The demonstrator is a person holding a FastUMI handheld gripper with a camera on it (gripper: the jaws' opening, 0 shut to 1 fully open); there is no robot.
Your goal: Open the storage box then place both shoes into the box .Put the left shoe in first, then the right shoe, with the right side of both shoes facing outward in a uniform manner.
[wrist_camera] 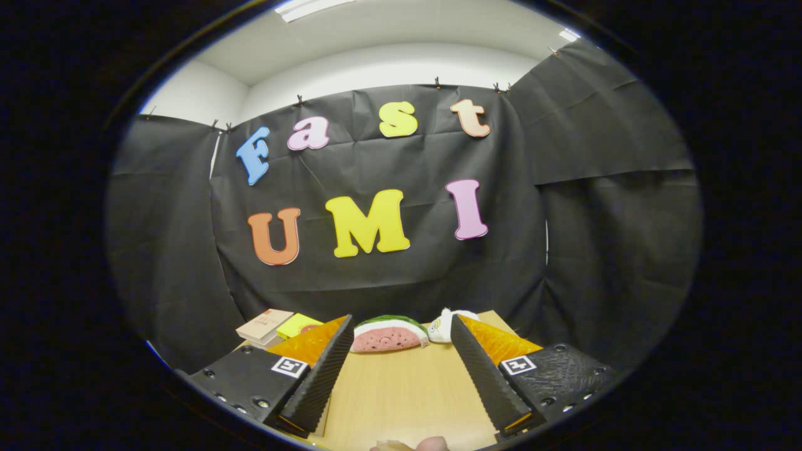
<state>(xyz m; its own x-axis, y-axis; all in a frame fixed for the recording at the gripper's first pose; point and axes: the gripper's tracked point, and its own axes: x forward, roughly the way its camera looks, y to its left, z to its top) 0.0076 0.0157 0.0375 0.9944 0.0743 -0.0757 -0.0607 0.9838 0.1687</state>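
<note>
While tongs point(401, 326) stood wide, holding nothing, square coded marker tags showed on each finger base; no readable writing. Watermelon-slice toy point(390, 334) lay on desk point(401, 388) just beyond fingertips, white plush point(446, 324) beside it, books point(266, 326) beyond left finger.

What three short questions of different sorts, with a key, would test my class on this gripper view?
1. True or false: the gripper is shut on the watermelon-slice toy.
2. Which thing lies beyond the left finger? A) a stack of books B) a kettle C) a plate
3. Fill in: next to the watermelon toy, at the far end of the wooden table, lies a small ___ soft toy.

Key: 1 false, the fingers are spread with bare table between them, the toy beyond their tips; 2 A; 3 white.
</note>
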